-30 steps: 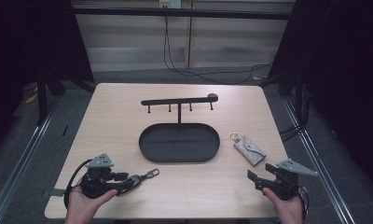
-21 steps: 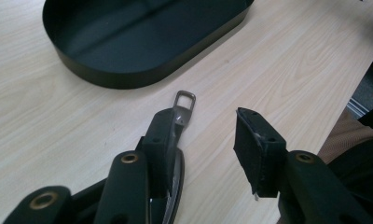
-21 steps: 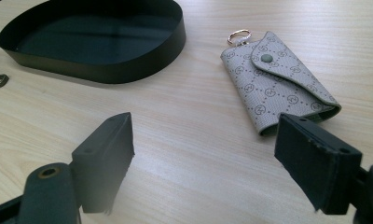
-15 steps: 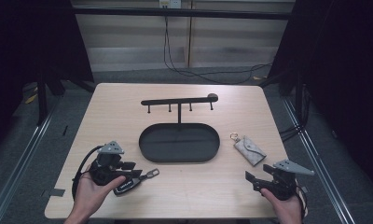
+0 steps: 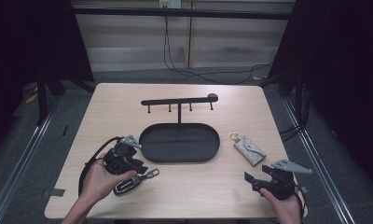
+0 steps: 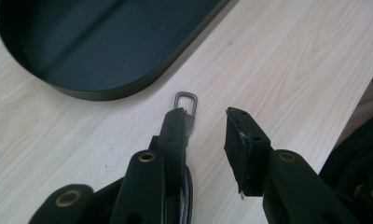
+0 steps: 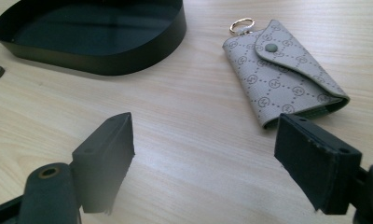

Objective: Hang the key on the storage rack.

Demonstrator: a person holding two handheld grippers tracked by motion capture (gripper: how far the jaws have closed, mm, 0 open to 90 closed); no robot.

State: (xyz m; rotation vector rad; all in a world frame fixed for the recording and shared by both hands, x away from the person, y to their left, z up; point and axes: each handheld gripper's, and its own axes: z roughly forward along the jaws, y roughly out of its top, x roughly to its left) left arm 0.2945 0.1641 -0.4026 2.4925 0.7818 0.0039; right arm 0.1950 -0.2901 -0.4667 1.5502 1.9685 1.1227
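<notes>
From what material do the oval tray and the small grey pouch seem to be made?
Oval tray: probably metal with a matt black coating; thin rigid wall, soft dull sheen. Grey pouch: likely faux leather or coated fabric; printed monogram pattern, folded flap with a snap, gold-coloured ring.

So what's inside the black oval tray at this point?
Nothing shows inside the oval tray; its dark floor looks bare. The key fob and the grey key pouch lie outside it on the table.
</notes>
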